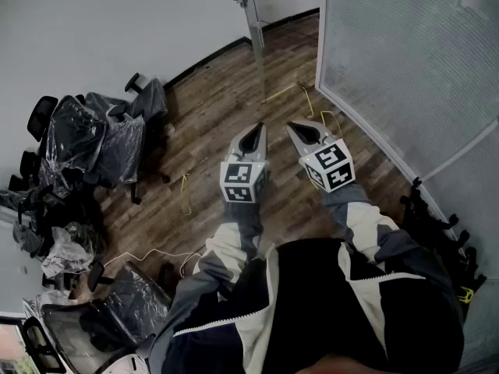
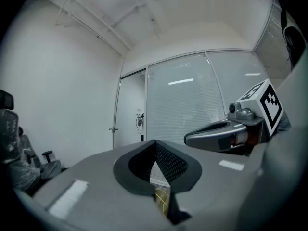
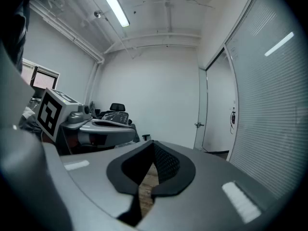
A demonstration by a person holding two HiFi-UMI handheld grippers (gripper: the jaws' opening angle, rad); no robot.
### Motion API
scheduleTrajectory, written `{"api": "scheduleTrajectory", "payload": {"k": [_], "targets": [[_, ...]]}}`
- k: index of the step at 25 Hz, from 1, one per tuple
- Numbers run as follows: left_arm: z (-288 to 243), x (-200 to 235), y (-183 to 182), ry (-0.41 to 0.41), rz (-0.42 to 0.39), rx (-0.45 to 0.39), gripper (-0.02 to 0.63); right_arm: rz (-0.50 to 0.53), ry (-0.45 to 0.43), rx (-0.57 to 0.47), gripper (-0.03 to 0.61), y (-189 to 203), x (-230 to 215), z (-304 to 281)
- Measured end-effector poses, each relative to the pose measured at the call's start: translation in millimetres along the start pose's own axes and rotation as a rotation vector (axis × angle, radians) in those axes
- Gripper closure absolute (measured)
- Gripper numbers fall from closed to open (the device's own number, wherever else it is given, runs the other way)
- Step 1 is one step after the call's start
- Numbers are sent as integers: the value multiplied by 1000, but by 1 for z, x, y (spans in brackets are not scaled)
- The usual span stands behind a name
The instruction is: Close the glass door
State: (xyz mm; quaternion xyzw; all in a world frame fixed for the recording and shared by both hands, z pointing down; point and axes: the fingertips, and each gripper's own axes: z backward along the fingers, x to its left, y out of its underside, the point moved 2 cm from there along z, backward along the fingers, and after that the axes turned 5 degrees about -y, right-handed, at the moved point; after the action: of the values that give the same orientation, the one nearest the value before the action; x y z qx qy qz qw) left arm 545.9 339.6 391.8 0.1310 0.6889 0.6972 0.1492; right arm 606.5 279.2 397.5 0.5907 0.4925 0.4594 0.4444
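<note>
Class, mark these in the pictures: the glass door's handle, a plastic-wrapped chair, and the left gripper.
glass door's handle [image 3: 198,125], right gripper view, on the lever.
plastic-wrapped chair [image 1: 117,135], head view, on its wrapped back.
left gripper [image 1: 257,129], head view, between its fingertips.

Grey left tool [image 1: 256,132], brown plank floor [image 1: 214,119]

Head view: camera mounted high, facing steeply down onto the wood floor [image 1: 226,123], with the left gripper [image 1: 254,137] and right gripper [image 1: 302,132] close below. Each gripper view: camera rides behind its own jaws, facing roughly level across the room. All three views share the distant glass door [image 1: 256,29]; each gripper view also shows the other gripper alongside
</note>
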Motion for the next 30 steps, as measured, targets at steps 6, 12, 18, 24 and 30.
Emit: {"api": "scheduleTrajectory", "payload": {"k": [6, 12, 18, 24, 30], "targets": [[0, 3, 2, 16, 10, 1, 607, 5, 22, 7, 577, -1, 4, -1], [2, 6, 4, 31, 16, -5, 607, -13, 24, -14, 574, -1, 9, -3], [-1, 7, 14, 40, 31, 8, 607, 2, 18, -14, 574, 1, 11, -6], [-4, 20, 34, 12, 34, 41, 607, -5, 1, 3, 574, 11, 0, -24], [-17, 48, 52, -60, 66, 91, 607, -37, -66, 37, 574, 25, -13, -59]]}}
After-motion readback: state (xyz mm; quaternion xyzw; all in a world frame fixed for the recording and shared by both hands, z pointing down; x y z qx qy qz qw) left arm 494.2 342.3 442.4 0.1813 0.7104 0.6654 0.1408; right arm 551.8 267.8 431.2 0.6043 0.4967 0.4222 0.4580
